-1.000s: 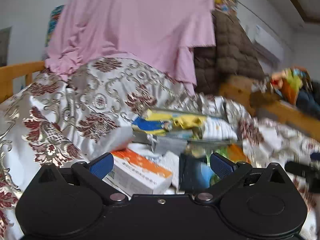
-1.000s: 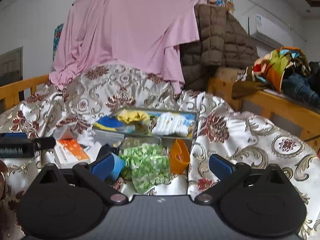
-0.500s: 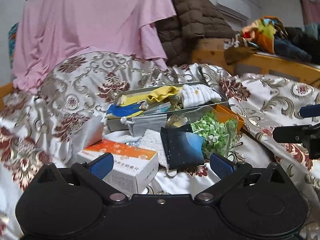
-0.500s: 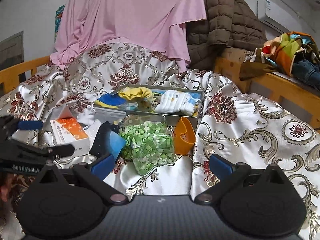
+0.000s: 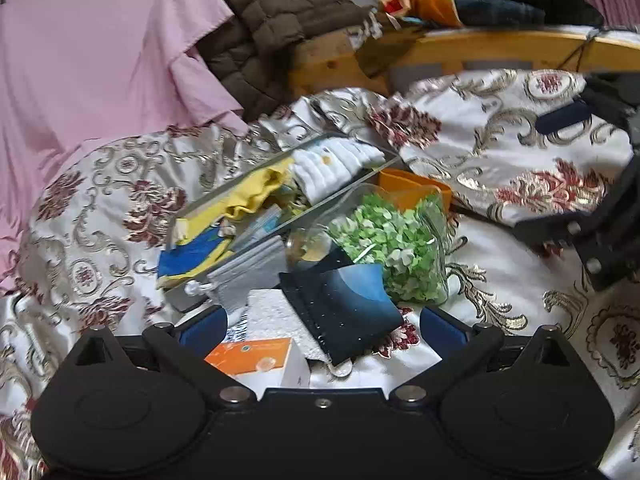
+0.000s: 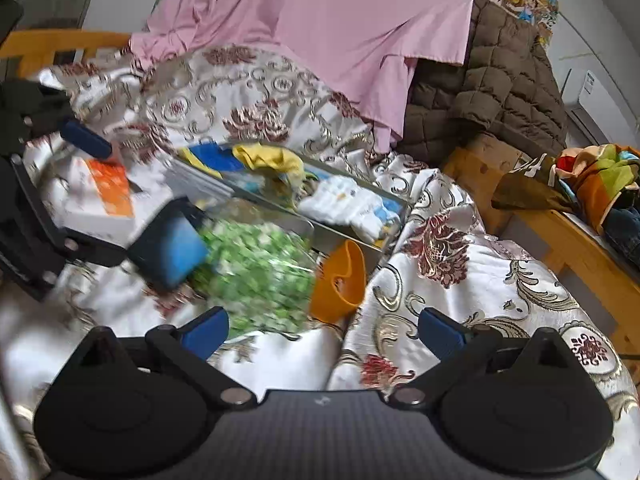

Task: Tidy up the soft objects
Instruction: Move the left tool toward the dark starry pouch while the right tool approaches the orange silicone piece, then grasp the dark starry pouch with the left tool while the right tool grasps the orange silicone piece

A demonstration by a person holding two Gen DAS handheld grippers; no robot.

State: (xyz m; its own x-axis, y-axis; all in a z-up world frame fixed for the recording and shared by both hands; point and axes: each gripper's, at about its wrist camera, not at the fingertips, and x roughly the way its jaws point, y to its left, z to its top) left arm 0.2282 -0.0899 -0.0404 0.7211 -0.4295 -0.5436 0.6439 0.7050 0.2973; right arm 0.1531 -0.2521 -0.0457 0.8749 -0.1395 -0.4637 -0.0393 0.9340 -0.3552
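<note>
Left wrist view: the left gripper [image 5: 320, 326] has its jaws spread wide and grasps nothing. Between them at lower centre lie an orange-and-white box [image 5: 260, 360], a white textured cloth [image 5: 276, 316] and a dark blue pouch [image 5: 344, 304], the pouch overlapping the cloth. Just above, a clear jar of green bits [image 5: 396, 248] lies tipped on the patterned bedspread [image 5: 500, 152]. A shallow tray [image 5: 248, 182] at centre holds a yellow cloth [image 5: 256, 194], a blue cloth [image 5: 192, 254] and a white folded cloth [image 5: 336, 164]; a grey drawstring bag [image 5: 248, 272] rests against its near edge. An orange cup [image 5: 408, 190] sits beside the jar.

Right wrist view: the right gripper [image 6: 322, 330] also has its jaws released and empty, hovering over the bedspread below the blurred jar and cup. The left gripper appears at the left edge.
</note>
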